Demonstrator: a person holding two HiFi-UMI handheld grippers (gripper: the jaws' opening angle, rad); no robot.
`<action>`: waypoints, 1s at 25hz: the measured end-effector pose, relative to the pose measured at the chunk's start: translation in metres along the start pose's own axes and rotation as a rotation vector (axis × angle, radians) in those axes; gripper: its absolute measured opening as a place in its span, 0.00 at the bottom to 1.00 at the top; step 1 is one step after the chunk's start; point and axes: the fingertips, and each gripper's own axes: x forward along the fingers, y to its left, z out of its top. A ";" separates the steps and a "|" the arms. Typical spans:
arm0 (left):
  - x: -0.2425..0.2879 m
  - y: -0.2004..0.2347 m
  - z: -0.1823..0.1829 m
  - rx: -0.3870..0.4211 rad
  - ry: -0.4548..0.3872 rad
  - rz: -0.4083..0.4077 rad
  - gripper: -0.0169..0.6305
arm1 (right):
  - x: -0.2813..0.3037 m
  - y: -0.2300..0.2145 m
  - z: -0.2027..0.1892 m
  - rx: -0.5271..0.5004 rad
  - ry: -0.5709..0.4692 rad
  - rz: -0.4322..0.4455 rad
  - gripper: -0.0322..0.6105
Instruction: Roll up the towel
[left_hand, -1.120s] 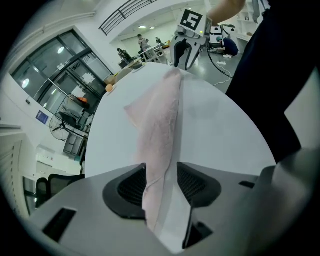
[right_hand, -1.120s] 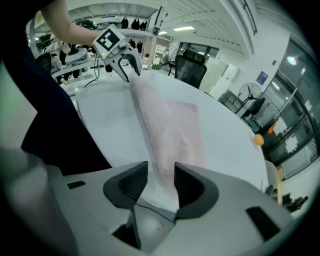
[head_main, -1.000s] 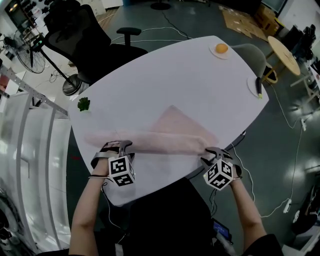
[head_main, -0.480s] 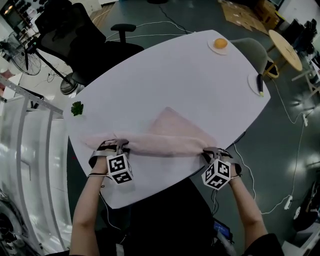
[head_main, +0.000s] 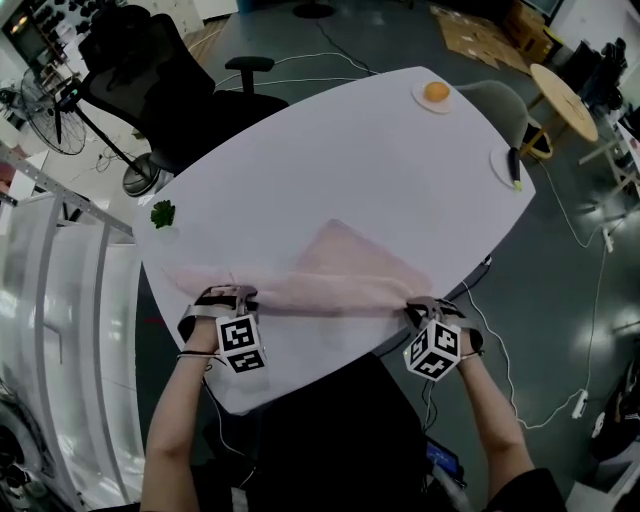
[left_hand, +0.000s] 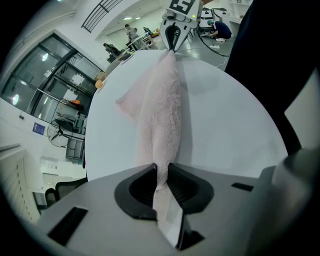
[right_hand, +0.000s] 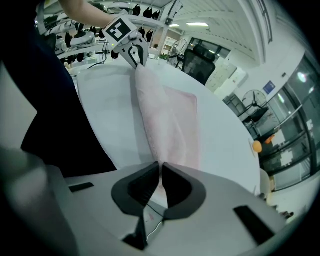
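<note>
A pink towel (head_main: 340, 275) lies on the white table (head_main: 350, 160). Its near edge is gathered into a long band, with a flat triangle behind it. My left gripper (head_main: 232, 300) pinches the band's left end, and its jaws are closing with cloth between them. In the left gripper view the towel (left_hand: 162, 100) runs from my left gripper (left_hand: 161, 172) to the right gripper (left_hand: 172, 32). My right gripper (head_main: 425, 308) grips the band's right end, its jaws also closing on cloth. In the right gripper view the towel (right_hand: 165, 120) leads from my right gripper (right_hand: 160, 172) to the left gripper (right_hand: 131, 52).
An orange on a plate (head_main: 436, 93) sits at the table's far edge. A plate with a dark utensil (head_main: 512, 168) is at the far right, and a green sprig (head_main: 163, 212) at the left edge. A black office chair (head_main: 150, 70) stands beyond the table.
Both grippers' jaws have narrowed onto the towel's ends. The gathered band between them looks thinner and tauter. The hands have stayed almost in place.
</note>
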 end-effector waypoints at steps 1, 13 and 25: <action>-0.003 -0.006 -0.002 0.004 0.001 -0.001 0.14 | -0.001 0.005 0.000 0.001 0.001 0.000 0.10; -0.015 -0.039 -0.014 0.034 0.005 -0.026 0.14 | -0.010 0.049 0.001 0.002 0.029 0.060 0.10; -0.011 0.026 -0.005 -0.040 0.003 0.008 0.14 | -0.011 -0.018 0.022 0.059 -0.036 0.085 0.11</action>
